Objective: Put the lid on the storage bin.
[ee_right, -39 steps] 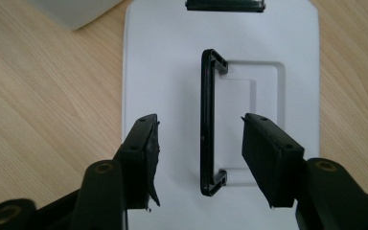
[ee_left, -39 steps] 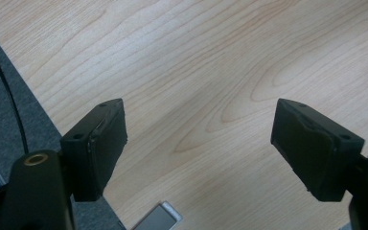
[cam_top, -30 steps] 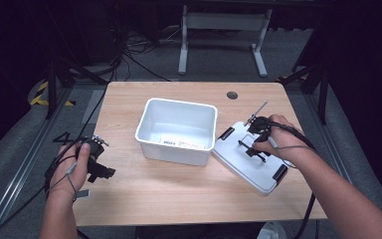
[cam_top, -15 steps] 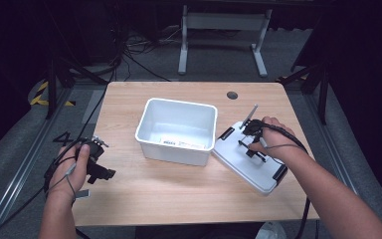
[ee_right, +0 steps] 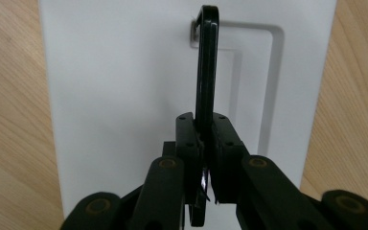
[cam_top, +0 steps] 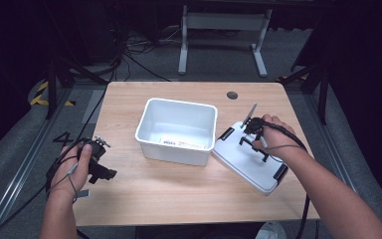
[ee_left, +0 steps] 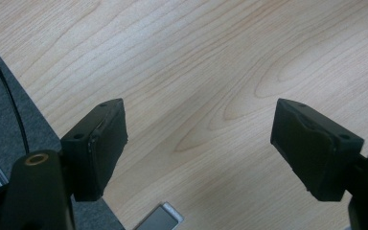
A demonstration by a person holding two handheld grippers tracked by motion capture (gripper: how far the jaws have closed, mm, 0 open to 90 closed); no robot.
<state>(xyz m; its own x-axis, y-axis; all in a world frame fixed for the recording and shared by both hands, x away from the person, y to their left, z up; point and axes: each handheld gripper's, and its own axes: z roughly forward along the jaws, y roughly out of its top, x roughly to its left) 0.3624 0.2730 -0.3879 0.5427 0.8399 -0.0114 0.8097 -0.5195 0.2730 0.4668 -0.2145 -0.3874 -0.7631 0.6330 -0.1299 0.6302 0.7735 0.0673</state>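
A white lid (cam_top: 243, 162) lies flat on the table's right side, beside an open white bin (cam_top: 176, 152). Its black hinged handle (ee_right: 206, 62) stands up on edge from the lid (ee_right: 124, 96). My right gripper (ee_right: 203, 127) has just been closing and is now shut on this handle (cam_top: 253, 147), its pads pressing both sides. In the high view the right gripper (cam_top: 251, 135) sits over the lid's middle. My left gripper (cam_top: 102, 172) rests near the table's left edge. Its jaws (ee_left: 199, 148) stand wide open over bare wood.
The lid has black latches at its ends (cam_top: 280, 172). A round cable hole (cam_top: 232, 95) marks the table's far right. A grey metal stand (cam_top: 221, 30) and floor cables lie beyond the table. A small grey tag (ee_left: 160, 220) sits by the table's left edge.
The right gripper has sunk slightly onto the lid and its jaws have closed on the handle. The left hand has stayed put.
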